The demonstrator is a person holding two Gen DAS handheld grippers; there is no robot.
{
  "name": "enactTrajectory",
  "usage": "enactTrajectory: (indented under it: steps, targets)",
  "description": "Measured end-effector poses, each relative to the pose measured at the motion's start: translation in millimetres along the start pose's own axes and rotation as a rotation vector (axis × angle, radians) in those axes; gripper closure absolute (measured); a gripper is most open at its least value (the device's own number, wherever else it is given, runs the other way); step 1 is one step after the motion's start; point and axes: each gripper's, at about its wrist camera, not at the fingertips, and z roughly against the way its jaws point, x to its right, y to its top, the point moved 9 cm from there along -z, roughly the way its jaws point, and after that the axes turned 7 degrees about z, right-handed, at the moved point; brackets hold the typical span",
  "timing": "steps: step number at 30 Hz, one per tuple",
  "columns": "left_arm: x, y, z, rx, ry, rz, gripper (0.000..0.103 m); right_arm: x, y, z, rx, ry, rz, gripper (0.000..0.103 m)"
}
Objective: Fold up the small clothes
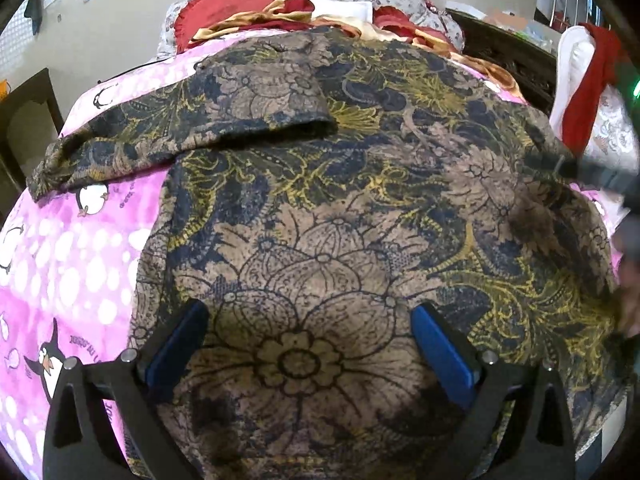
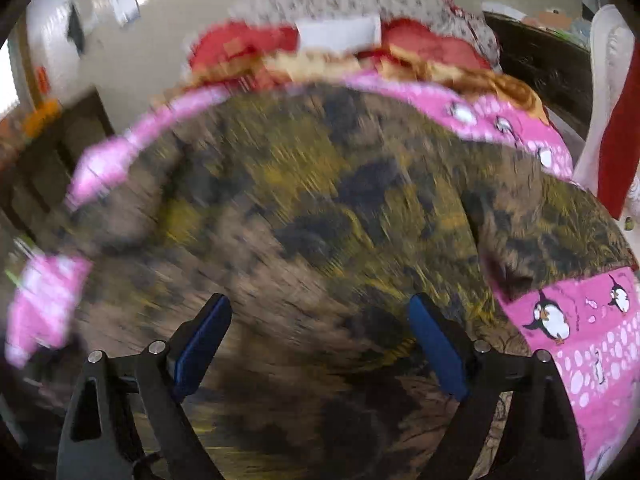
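- Left wrist view: left gripper [image 1: 310, 344] has its jaws spread wide, nothing between the blue pads [image 1: 176, 344], hovering over the near part of the batik garment [image 1: 360, 200].
- Garment lies spread across the pink penguin blanket [image 1: 72, 264]. One sleeve [image 1: 180, 132] is out to the left, with its cuff end off the body panel and onto the blanket.
- Step, as I read it: get a grip for the first fold. Best bet is to pinch a hem or the sleeve edge, not the flat middle, where the pads would only bunch the cloth.
- The sleeve's lower edge is clean and easy to reach, with bare blanket beside it. That leaves room to sweep it inward.
- At the right edge, a dark shape that is probably the right gripper [image 1: 592, 178] sits over the garment's right side. Keep the arms apart.
- Far side: a pile of red and gold bedding [image 1: 256, 16] sits just beyond the garment. Don't push the cloth that way.
- Right wrist view: heavily motion-blurred. Right gripper [image 2: 320, 340] is wide open too and holds nothing, above the garment [image 2: 320, 200].
- The garment's right edge meets the blanket [image 2: 580, 340] on the right, with open blanket there.
- A red cloth [image 2: 620, 140] hangs at the far right, well clear. I can't make out fine edges here; wait for the blur to settle before pinching.
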Motion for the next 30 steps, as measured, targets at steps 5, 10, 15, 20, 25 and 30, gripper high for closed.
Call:
enactTrajectory:
  steps: [5, 10, 15, 20, 25, 30]
  targets:
    - [-1.2, 0.5, 2.2, 0.008, -0.018, 0.011, 0.000, 24.8, -37.3, 16.3, -0.022, 0.019, -0.046, 0.021]
    - [1.1, -3.0, 1.9, -0.006, 0.009, -0.029, 0.000, 35.9, -61.3, 17.4, -0.100, 0.036, -0.047, 0.015]
    - [2.8, -5.1, 1.4, -0.016, 0.037, -0.036, 0.000, 25.1, -56.2, 7.5, -0.198, 0.038, 0.013, 0.003]
    - [5.1, 6.2, 18.1, -0.045, 0.007, -0.033, 0.000, 19.2, -21.6, 23.7, -0.243, -0.016, -0.026, 0.024]
    - [8.8, 59.9, 15.6, 0.021, 0.011, 0.014, 0.000, -20.8, 44.9, 43.5, -0.030, 0.026, -0.050, 0.025]
    - [0.5, 76.6, -36.8, -0.040, 0.077, 0.058, 0.001, -37.8, 41.6, -5.1, -0.012, -0.019, -0.001, 0.024]
